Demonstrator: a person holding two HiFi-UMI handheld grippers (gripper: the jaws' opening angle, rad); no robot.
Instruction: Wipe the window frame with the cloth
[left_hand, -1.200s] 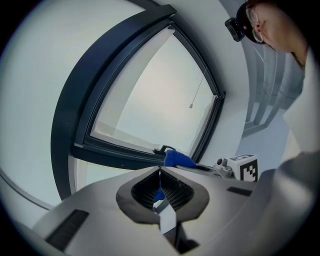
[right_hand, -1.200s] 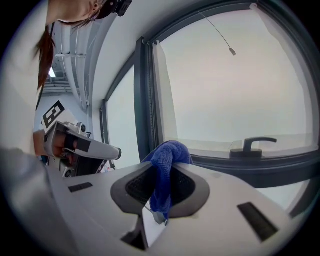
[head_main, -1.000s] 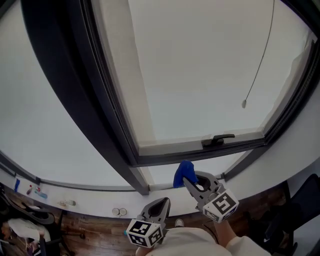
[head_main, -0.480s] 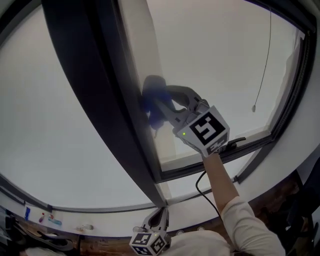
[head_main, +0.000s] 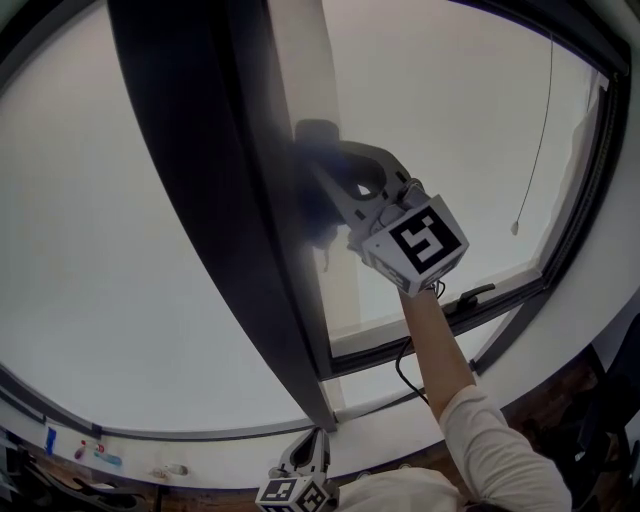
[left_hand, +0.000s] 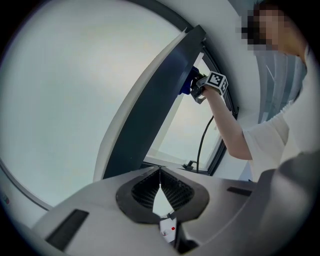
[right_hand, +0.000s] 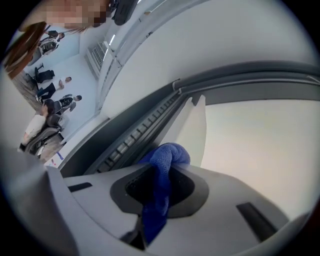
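A dark window frame upright (head_main: 225, 200) slants up through the head view, with a pale strip beside it. My right gripper (head_main: 318, 192) is raised on an outstretched arm and shut on a blue cloth (head_main: 312, 205), which presses against the upright's edge and looks blurred. In the right gripper view the cloth (right_hand: 162, 167) bulges out between the shut jaws of the right gripper (right_hand: 165, 165), next to the frame's ridged track (right_hand: 132, 137). My left gripper (head_main: 312, 448) stays low at the bottom edge. Its jaws (left_hand: 160, 172) are shut with nothing in them. From there the cloth (left_hand: 185, 86) shows on the frame (left_hand: 150, 110).
A black window handle (head_main: 478, 294) sits on the lower sash rail. A thin blind cord (head_main: 541, 130) hangs at the right. Small items lie on the sill (head_main: 100, 458) at bottom left. A cable (head_main: 404, 368) trails from the right gripper. People (right_hand: 50, 105) stand in the room behind.
The right gripper rose with the cloth from the sill up to the frame's upright, and has crept a little higher over the last half second. The left gripper sank toward the view's bottom edge.
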